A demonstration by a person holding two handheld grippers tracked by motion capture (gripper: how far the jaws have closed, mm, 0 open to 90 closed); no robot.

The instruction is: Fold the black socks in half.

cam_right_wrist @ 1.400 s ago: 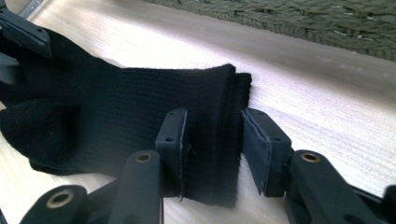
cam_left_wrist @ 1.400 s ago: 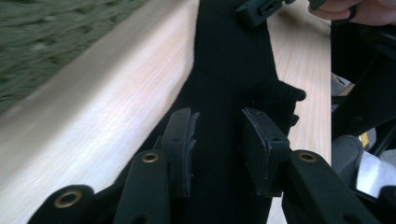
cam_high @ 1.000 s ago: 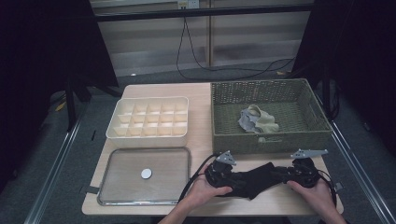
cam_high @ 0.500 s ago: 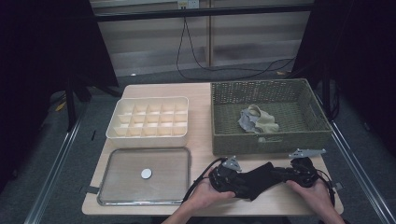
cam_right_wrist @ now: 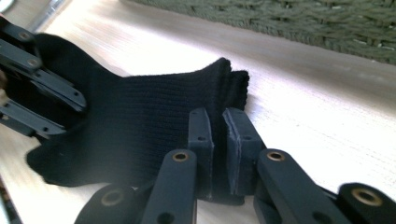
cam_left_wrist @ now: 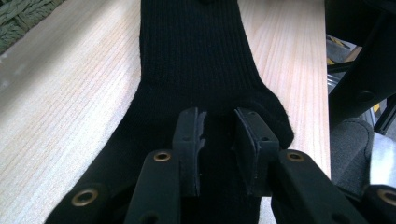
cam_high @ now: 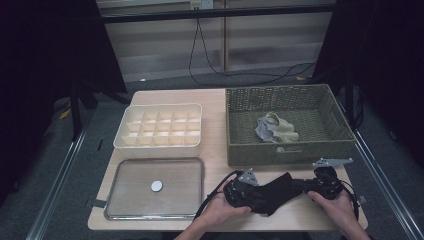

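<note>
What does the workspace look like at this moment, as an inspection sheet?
Surface: light wooden table, bare at the back.
Job's things: black ribbed sock stretched flat between both grippers near the front edge.
Clutter: cream compartment box; clear rectangular lid; green woven basket holding a pale cloth bundle.
Grippers: left gripper and right gripper each pinch a sock end; the fingers have just been closing.
Cables: black cable trailing from the left gripper.
Surroundings: dark, grey floor.
</note>
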